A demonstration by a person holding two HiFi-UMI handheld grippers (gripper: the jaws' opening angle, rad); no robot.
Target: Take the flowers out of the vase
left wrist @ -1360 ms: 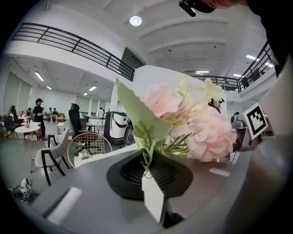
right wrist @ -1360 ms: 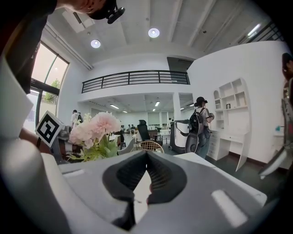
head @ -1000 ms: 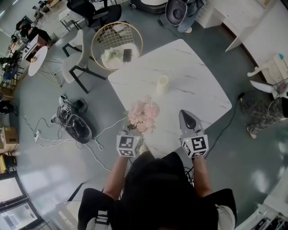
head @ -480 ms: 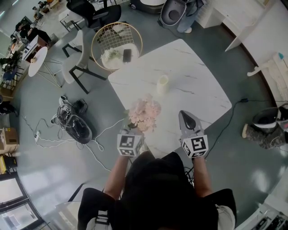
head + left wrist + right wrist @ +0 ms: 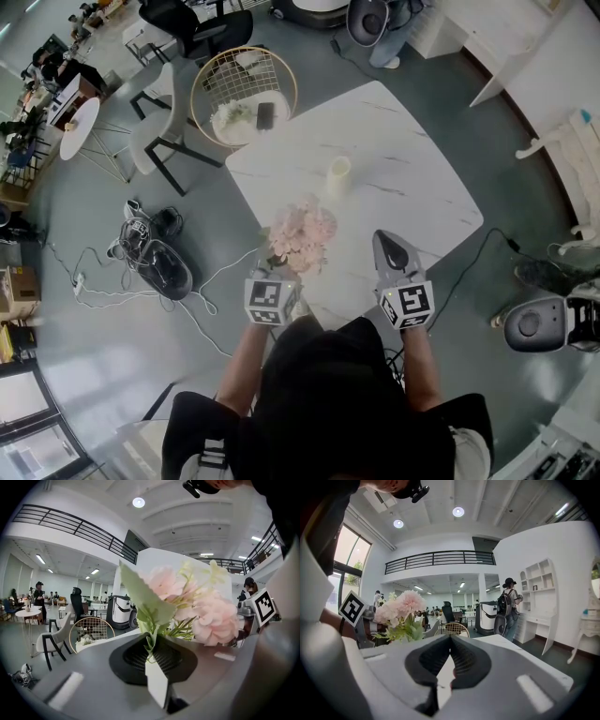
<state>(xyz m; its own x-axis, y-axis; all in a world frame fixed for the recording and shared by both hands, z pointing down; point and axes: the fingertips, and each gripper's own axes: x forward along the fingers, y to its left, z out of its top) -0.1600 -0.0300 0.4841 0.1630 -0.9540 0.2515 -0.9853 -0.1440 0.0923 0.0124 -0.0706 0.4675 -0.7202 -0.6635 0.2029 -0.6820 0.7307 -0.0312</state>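
Observation:
A bunch of pink flowers (image 5: 301, 234) with green leaves hangs over the white marble table (image 5: 412, 159), clear of the cream vase (image 5: 337, 175) standing further back. My left gripper (image 5: 278, 272) is shut on the flowers' green stems (image 5: 151, 641); the blooms (image 5: 206, 613) rise above its jaws. To the right, my right gripper (image 5: 384, 240) is over the table's near edge, its jaws (image 5: 450, 639) shut with nothing between them. From the right gripper view the flowers (image 5: 399, 611) show at the left, beside the left gripper's marker cube (image 5: 351, 609).
A round wire basket table (image 5: 244, 94) and a chair (image 5: 155, 131) stand beyond the table's far left corner. Cables and a dark bag (image 5: 159, 267) lie on the floor at the left. A round grey machine (image 5: 530, 325) is at the right edge.
Both grippers and the flowers have stayed put. At the right edge a person has walked out of view and a round grey machine has come in.

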